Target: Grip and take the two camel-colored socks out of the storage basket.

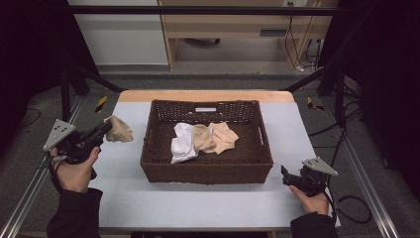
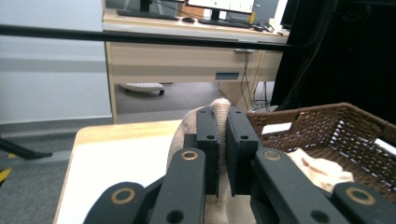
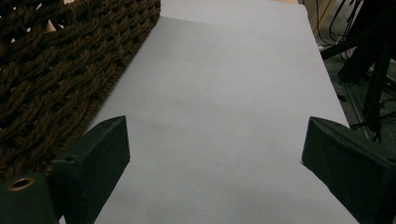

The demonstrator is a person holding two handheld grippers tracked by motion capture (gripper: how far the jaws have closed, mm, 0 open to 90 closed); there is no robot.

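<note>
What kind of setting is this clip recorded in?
Probably an office or lab set up for recording: a white table inside a black metal frame, a wooden desk with monitors behind it, and loose cables on the grey floor.

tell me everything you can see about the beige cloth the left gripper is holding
The beige cloth is a small, soft, tan piece that looks like knitted or terry fabric, possibly a sock. It is bunched up and pinched between the black jaws of the left gripper, which are shut on it. In the left gripper view it bulges above and below the jaws, its ribbed end sticking up past them. It hangs above the white table surface, left of the brown wicker basket, outside it and not touching it.
</note>
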